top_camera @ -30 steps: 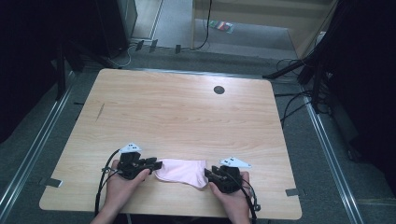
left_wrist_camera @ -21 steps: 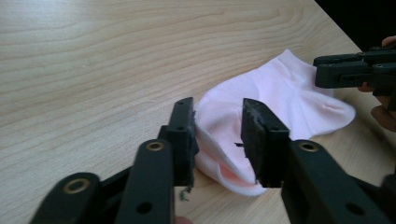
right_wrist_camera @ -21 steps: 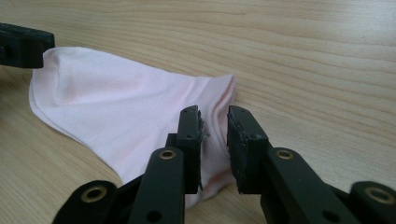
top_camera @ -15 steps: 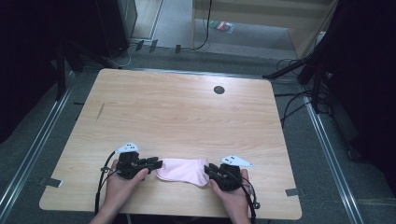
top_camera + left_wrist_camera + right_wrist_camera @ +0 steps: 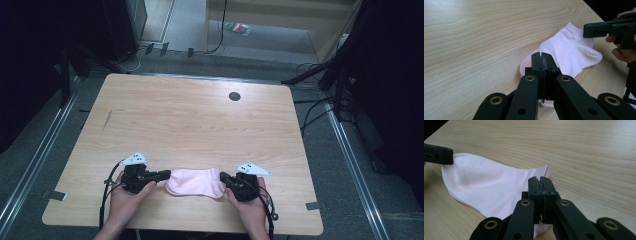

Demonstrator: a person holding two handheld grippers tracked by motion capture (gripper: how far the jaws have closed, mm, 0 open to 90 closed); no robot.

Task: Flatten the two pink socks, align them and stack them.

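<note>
both claws just closed | L claw [image 5: 164, 175] & R claw [image 5: 226, 177] pinch sock [image 5: 195, 182] ends (edges hidden btw pads) | table [image 5: 200, 120]

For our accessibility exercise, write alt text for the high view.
A pink sock lies flat near the front edge of a wooden table, pinched at each end by a hand-held black claw: left claw, right claw.

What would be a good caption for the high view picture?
Two hand-held black grippers, left and right, pinch opposite ends of a pale pink sock on a light wooden table.
</note>
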